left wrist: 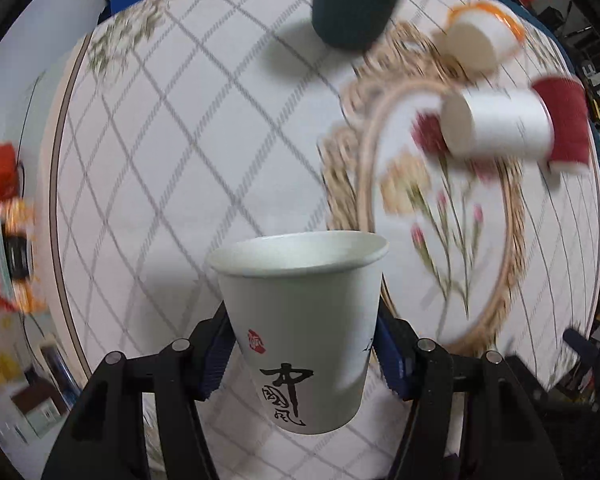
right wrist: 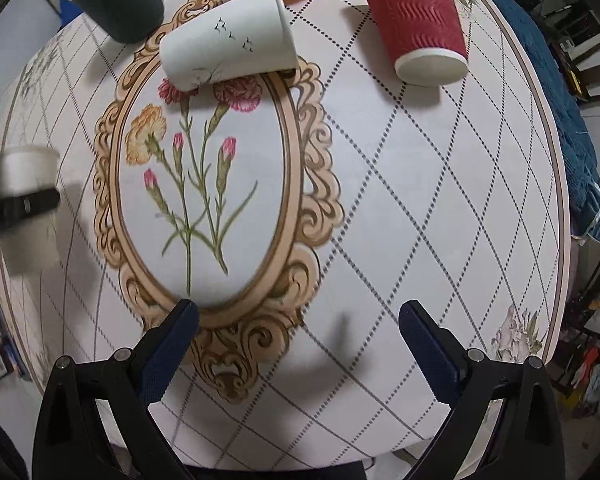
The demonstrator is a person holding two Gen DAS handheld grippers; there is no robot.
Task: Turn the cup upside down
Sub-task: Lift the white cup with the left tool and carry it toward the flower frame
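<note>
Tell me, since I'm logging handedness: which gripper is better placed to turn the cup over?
Left. Its fingers already clamp the upright white paper cup, so only a wrist roll seems needed. The right gripper is open with nothing between its fingers.

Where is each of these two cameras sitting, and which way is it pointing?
Left wrist view: mounted on the left gripper, looking forward along its fingers across the table; both fingers show, clamped on an upright white paper cup.
Right wrist view: mounted on the right gripper, looking down over the table's flower picture; its two fingers show, spread apart with nothing between them.
Shared: both see the dark green cup, the red cup and a white cup lying on its side.
</note>
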